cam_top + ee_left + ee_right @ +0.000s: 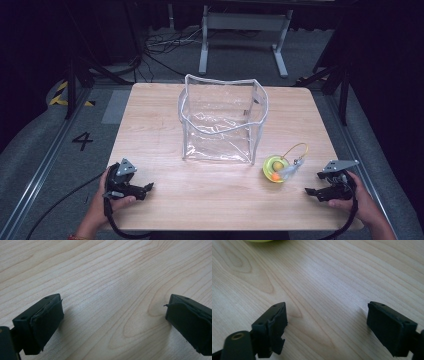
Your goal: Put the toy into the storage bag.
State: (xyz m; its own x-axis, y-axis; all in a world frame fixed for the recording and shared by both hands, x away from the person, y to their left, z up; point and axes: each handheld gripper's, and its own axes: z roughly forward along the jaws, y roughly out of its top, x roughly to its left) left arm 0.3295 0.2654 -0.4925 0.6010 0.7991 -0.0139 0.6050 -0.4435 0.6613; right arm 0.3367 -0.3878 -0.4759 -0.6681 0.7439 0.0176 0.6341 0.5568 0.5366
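So: both grippers wide apart, nothing held

Around the table (150,125), dark room, grey carpeted floor (30,145) with a "4" marked on it (82,141) at nine o'clock, cables (165,45) and a white metal stand (245,30) up at twelve. The tabletop is pale wood, grain showing clearly under both gripper views.

Biggest thing on it: a clear plastic bag (220,120) with white piping, standing upright at centre, mouth open to the ceiling, its long side running nine to three.

Smaller, at four o'clock from the bag, just beside its corner: a yellow-green round toy (276,168) with an orange bit and a thin yellow loop reaching toward one o'clock.

Left gripper (146,188) at seven o'clock, held in a hand, jaws spread wide over bare wood. Right gripper (311,190) at five o'clock, jaws equally wide, empty, near the toy but apart from it.
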